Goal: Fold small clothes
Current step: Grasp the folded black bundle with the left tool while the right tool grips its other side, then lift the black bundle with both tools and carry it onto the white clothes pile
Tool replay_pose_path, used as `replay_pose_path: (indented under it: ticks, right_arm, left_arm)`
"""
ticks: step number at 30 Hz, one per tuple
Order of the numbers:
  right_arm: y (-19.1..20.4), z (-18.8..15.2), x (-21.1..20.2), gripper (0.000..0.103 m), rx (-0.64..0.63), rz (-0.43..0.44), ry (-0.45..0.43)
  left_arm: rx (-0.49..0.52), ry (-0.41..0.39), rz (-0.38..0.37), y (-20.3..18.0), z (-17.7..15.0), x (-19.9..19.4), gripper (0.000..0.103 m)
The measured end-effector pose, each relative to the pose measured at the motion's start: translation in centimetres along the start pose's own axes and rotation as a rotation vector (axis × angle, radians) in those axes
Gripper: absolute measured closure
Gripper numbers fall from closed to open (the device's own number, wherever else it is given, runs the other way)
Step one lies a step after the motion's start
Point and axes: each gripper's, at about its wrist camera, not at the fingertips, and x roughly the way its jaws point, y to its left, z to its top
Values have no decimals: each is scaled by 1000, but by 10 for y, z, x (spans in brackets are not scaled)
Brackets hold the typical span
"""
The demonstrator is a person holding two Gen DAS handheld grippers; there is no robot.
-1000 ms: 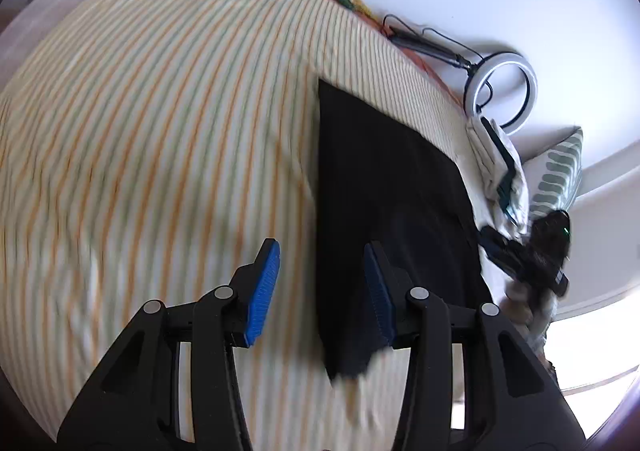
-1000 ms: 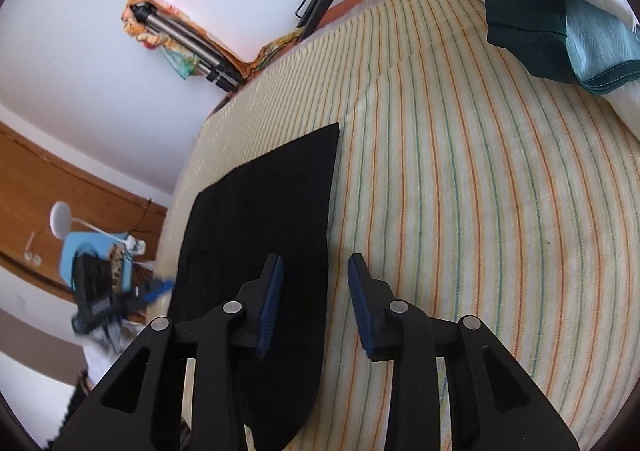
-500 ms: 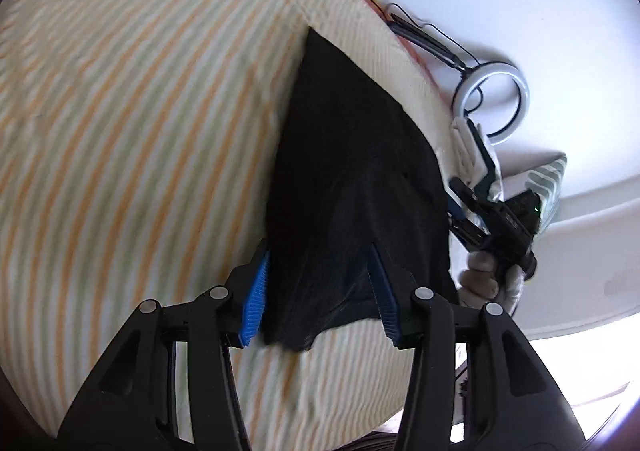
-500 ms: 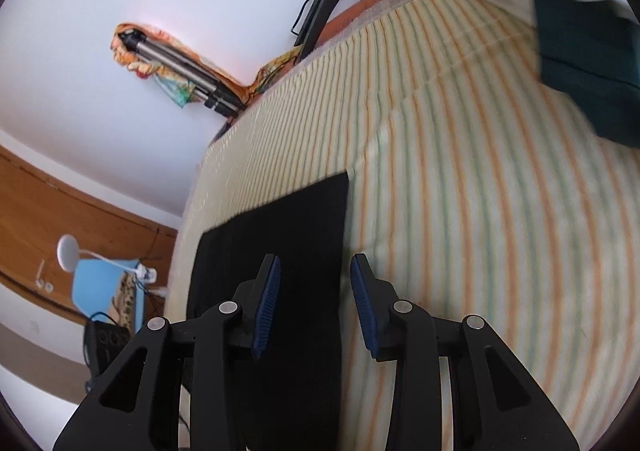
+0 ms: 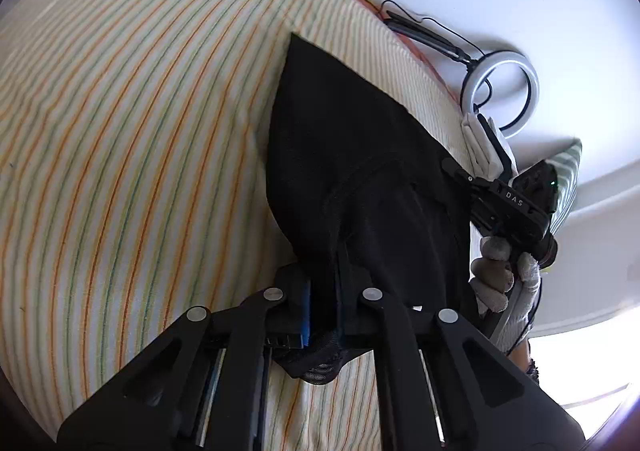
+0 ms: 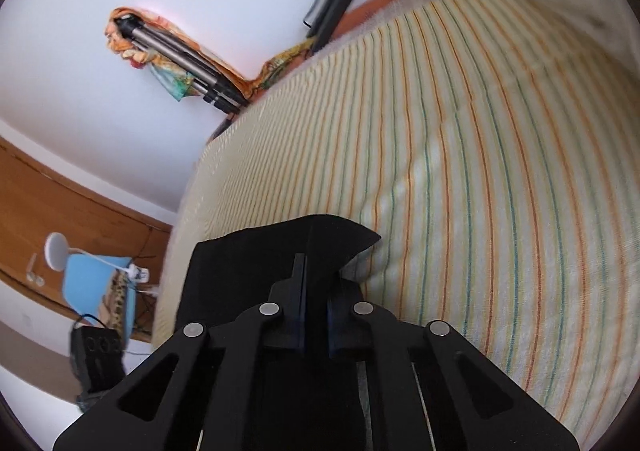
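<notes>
- Grasp step is in hand: I have just been closing both sets of jaws, and each now pinches a near corner of the black garment (image 5: 352, 155), which lies on the striped bedsheet (image 5: 140, 131).
- Left gripper (image 5: 323, 307) has cloth bunched between its blue pads, the fabric already tented up from the sheet.
- Right gripper (image 6: 314, 315) clamps the other corner, its edge curling up in front of the jaws.
- Next, I judge, I need to lift both corners together and carry them toward the far edge, keeping the 2 hands level so the fold lands square.
</notes>
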Motion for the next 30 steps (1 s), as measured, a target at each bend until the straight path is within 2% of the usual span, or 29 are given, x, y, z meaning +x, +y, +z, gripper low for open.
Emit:
replay_pose_path:
  ticks: [3, 8, 17, 24, 30]
  right_arm:
    - [21, -3, -9, 99, -101, -61, -31]
    - [47, -4, -30, 100, -175, -119, -74]
    - [71, -1, -76, 100, -219, -137, -129]
    - [66, 13, -125, 100, -254, -202, -171]
    - [40, 38, -179, 100, -253, -261, -234]
  left_arm:
    - [54, -26, 5, -13, -2, -8, 97]
    - [103, -63, -10, -31, -4, -22, 98]
    - [192, -71, -59, -83, -9, -21, 98]
    - [264, -68, -119, -143, -10, 1, 98]
    - [332, -74, -172, -208, 3, 31, 98]
